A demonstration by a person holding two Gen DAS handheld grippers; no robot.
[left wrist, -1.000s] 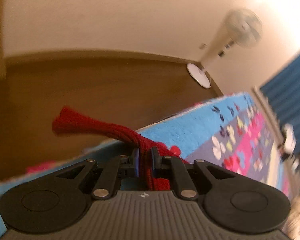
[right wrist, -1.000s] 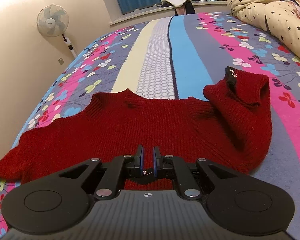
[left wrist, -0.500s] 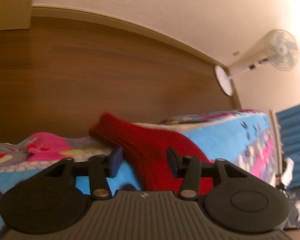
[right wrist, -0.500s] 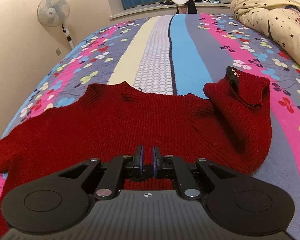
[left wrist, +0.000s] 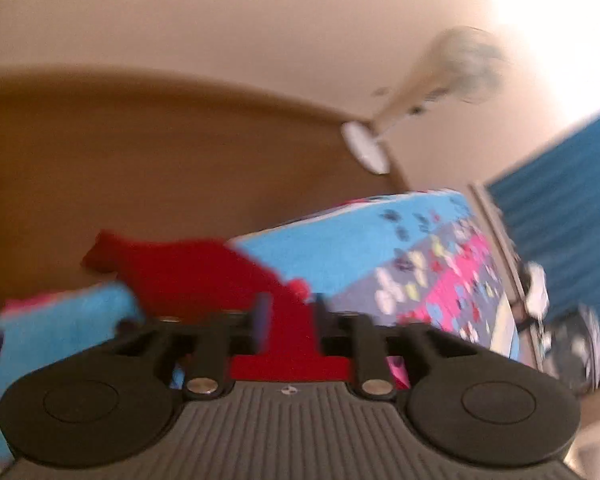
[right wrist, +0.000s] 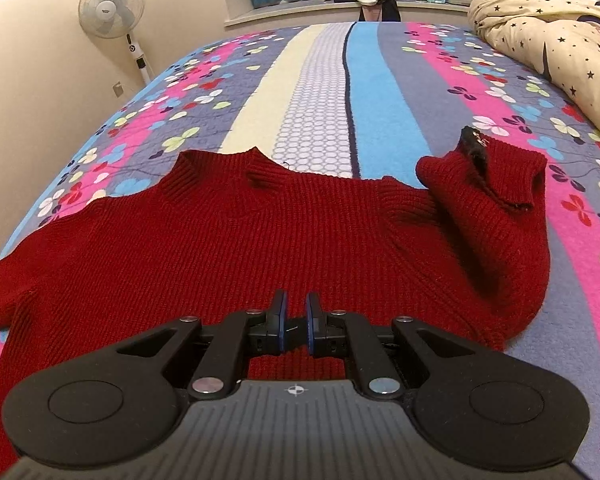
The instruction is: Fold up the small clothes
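Sweater lies flat on the bed; right gripper pinches its hem. Left gripper, jaws just opening, straddles a sleeve. Only the left view shows the headboard.

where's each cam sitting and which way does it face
Left wrist: on the left gripper, facing the bed's edge, wooden headboard and wall; open, red knit sweater sleeve between the fingers.
Right wrist: on the right gripper, facing along the floral bedspread; shut on the sweater's hem.
Shared: sweater, bedspread, white pedestal fan.
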